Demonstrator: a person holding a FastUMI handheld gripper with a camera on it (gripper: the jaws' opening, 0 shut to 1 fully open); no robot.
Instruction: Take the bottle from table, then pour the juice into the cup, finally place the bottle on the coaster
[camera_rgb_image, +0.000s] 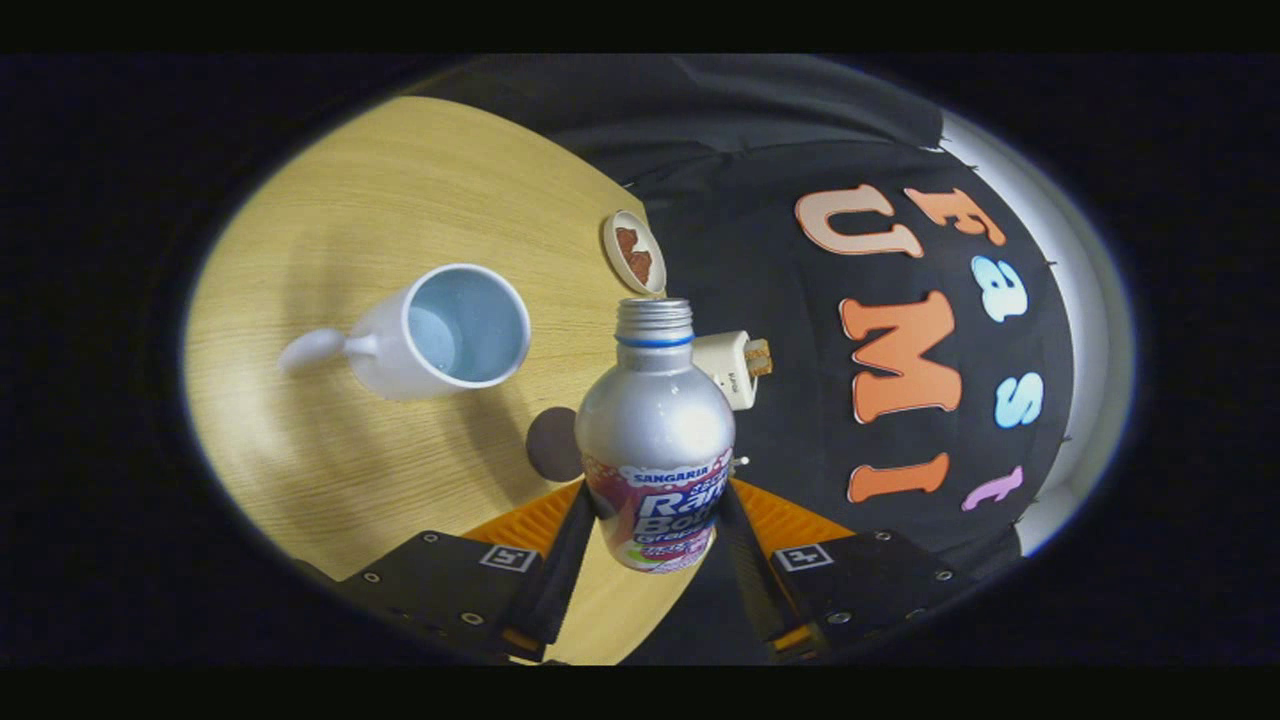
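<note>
The gripper (655, 520) fingers clamp the labelled waist of a silver, uncapped bottle (655, 430), held above the wooden table (400, 200). Beyond its neck lies the coaster (634, 252); the white cup (440, 332) stands alongside.

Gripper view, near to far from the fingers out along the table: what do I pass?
Gripper shut on the bottle → dark round coaster just beside it → white cup → small dish at the table's far edge.
</note>
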